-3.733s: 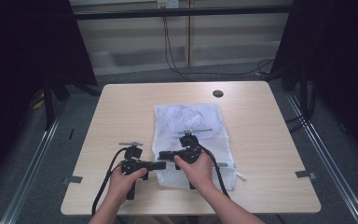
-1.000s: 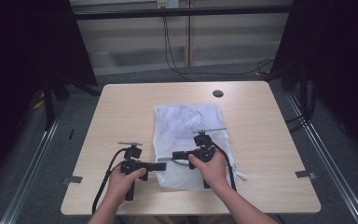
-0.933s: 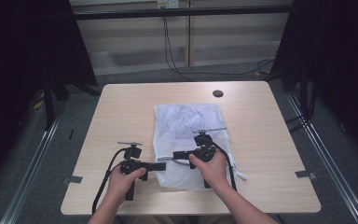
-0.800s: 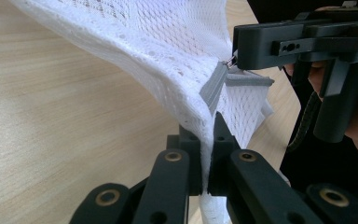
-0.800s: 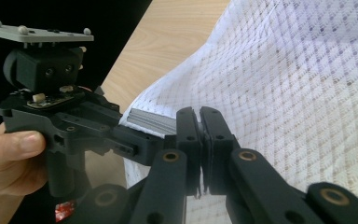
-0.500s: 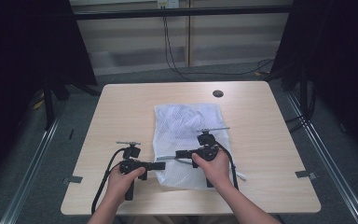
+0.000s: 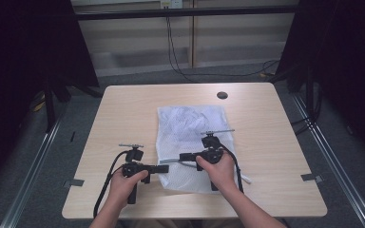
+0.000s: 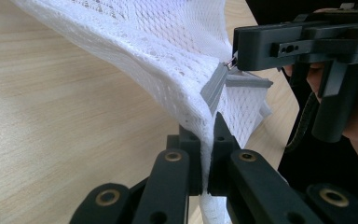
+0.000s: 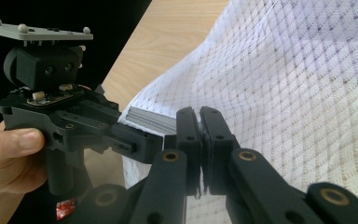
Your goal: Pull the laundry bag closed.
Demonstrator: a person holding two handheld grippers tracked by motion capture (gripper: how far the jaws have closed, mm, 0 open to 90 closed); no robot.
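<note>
On the pale wooden bench (image 7: 123, 118), the left hand (image 7: 123, 183) holds the left gripper (image 7: 165, 168) at about 7 o'clock from the bench's middle, its jaws pointing toward 3 o'clock. In the left gripper view this gripper (image 8: 207, 154) is clamped on the edge of the white mesh bag (image 8: 168, 56), with the mesh pinched between its jaws and lifted off the wood. A grey zipper tape (image 8: 214, 86) runs along that edge, just above the jaws.

The mesh bag (image 7: 190, 128) lies flat near the bench's middle, reaching toward 6 o'clock. A small dark round hole (image 7: 222, 95) sits in the benchtop at 12 o'clock from the bag.

The right hand (image 7: 218, 166) holds the right gripper (image 7: 183, 156) over the bag's lower part, pointing toward 9 o'clock. In the right gripper view its jaws (image 9: 200, 135) are pressed together at the grey zipper strip (image 9: 151, 120); in the left gripper view its tip meets a small metal zipper pull (image 8: 232, 63).
</note>
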